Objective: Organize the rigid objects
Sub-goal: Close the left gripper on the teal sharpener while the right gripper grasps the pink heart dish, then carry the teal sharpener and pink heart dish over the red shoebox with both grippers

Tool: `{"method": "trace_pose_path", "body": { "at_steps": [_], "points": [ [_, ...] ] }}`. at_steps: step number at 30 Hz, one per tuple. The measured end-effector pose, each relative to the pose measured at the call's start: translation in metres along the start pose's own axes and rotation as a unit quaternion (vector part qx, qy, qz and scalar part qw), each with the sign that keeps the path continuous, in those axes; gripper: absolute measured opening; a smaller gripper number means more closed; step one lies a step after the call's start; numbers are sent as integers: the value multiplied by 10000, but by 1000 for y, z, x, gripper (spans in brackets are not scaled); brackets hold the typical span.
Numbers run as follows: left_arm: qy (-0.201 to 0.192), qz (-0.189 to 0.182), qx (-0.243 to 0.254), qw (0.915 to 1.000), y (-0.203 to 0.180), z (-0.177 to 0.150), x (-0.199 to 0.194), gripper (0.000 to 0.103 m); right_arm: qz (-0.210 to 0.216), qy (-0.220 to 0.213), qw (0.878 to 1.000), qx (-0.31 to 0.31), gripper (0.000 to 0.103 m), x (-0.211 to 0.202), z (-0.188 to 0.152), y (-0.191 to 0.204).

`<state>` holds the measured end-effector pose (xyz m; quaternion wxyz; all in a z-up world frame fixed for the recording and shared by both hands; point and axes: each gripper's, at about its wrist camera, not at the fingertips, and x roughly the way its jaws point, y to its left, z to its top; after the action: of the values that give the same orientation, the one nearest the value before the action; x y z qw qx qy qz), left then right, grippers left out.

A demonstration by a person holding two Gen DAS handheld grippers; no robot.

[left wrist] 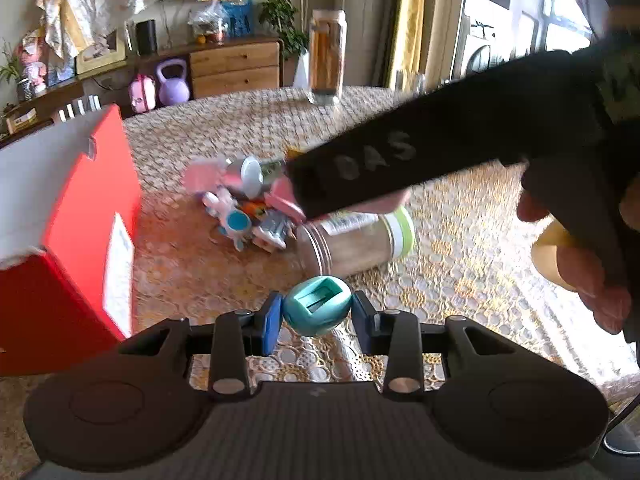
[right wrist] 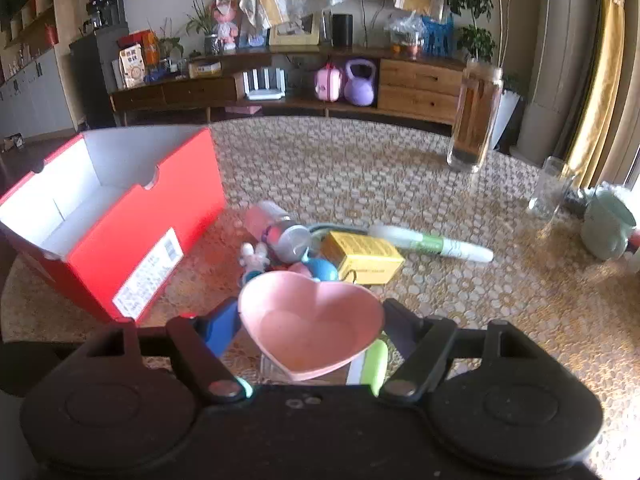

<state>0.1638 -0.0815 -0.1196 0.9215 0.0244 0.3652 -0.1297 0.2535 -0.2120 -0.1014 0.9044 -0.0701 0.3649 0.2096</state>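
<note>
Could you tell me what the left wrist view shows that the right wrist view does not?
Only the left wrist view shows the left tool shut on a teal egg-shaped piece. Only the right wrist view shows the yellow box and the green mug. Both show the red box, the tall glass jar and the right tool holding the pink heart dish.

Open box (right wrist: 120,216) on the bench (right wrist: 360,160) as landmark, heap of small toys (right wrist: 280,248) just right of the box, small carton (right wrist: 362,258) right of the heap, tube (right wrist: 432,244) behind the carton, tall jar (right wrist: 476,116) far right and behind, mug (right wrist: 608,228) at the right edge
</note>
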Motion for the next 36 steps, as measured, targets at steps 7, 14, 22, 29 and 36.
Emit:
{"method": "trace_pose_path", "body": {
  "at_steps": [7,14,22,29,36],
  "points": [
    [-344,69,-166,9992,16,18,-46,36,-70,-237,9995,-182,76,-36,12,10],
    [-538,262,-433,9973,43,34,-82,36,-54,-423,9989,-202,76,-63,27,24],
    [-698,496,-679,9940,79,50,-112,36,119,-626,9974,-344,76,-81,44,47],
    [-603,600,-980,9915,124,55,-121,36,252,-749,9947,-652,76,-83,58,83],
    [-452,832,-1113,9893,171,51,-124,36,385,-709,9920,-967,76,-64,71,123]
  ]
}}
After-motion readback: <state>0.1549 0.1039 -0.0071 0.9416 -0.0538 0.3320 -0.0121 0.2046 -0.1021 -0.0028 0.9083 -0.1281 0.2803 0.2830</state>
